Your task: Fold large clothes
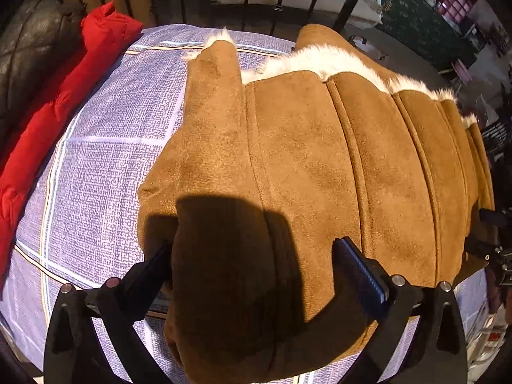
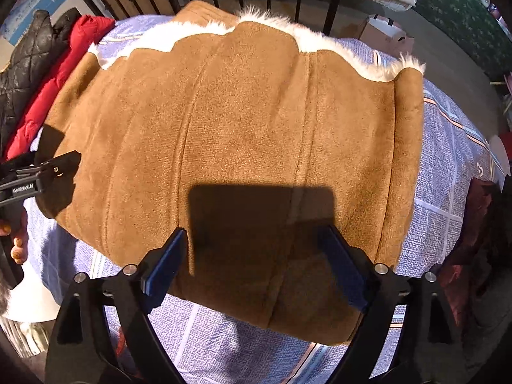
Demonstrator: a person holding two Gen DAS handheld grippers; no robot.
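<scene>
**Coat part-folded on bed; both grippers over near edge, nothing gripped**

At the far left, a red jacket point(image 1: 60, 102) and a black quilted one point(image 2: 25, 73) lie along the bed's edge, apart from the work. The tan coat point(image 1: 320, 160), trimmed with white fur point(image 1: 323, 60) along its far edge, lies on the checked bedsheet point(image 1: 96, 160), seams running away from the cameras.

The left gripper point(image 1: 252, 268) points steeply down over the coat's near left corner. Its jaws stand wide with a bulge of suede between them; the pads do not appear to press it. The right gripper point(image 2: 252, 256) hangs over the near edge further right, jaws spread, suede between them but unclamped.

Judgement: the step in hand is taking the near edge for the next fold. To do it well, each gripper should bite all layers at matching points along the edge, then carry it level towards the fur trim. The suede looks thick and stiff, so a shallow bite may slip.
</scene>
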